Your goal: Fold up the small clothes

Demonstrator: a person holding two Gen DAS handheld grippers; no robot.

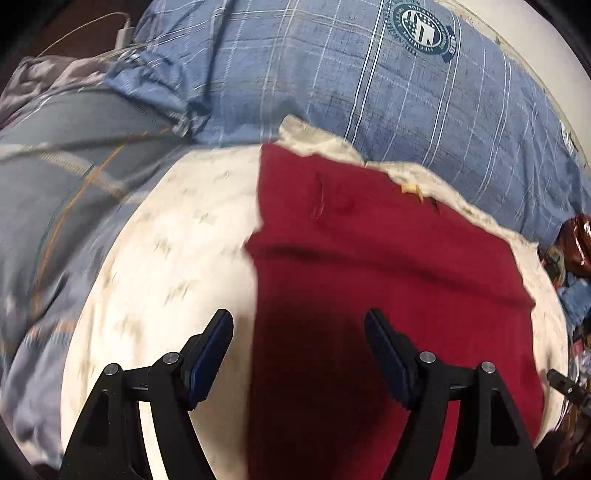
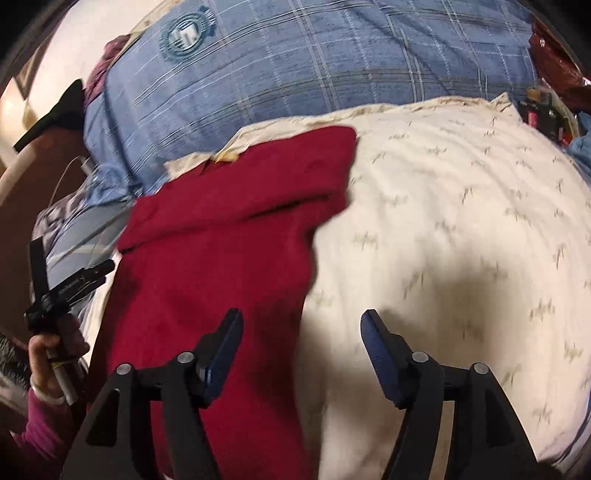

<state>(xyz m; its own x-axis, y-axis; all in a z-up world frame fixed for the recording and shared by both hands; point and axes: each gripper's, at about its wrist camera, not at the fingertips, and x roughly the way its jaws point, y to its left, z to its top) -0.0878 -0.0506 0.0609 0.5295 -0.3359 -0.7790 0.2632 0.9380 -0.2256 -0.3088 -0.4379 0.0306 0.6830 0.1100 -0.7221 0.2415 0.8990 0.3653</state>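
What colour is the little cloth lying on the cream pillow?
Dark red cloth, plain with no pattern; clearest in the right wrist view.

Both wrist views look closely down, sharing the red garment [image 1: 388,266] on the cream pillow [image 2: 461,229].

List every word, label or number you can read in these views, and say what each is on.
Round crest on the blue plaid pillow: ringed with lettering, too small and blurred to read.
Same crest in the right wrist view: unreadable.
Red garment: no text visible.
Cream cloth: small printed motifs, no words.
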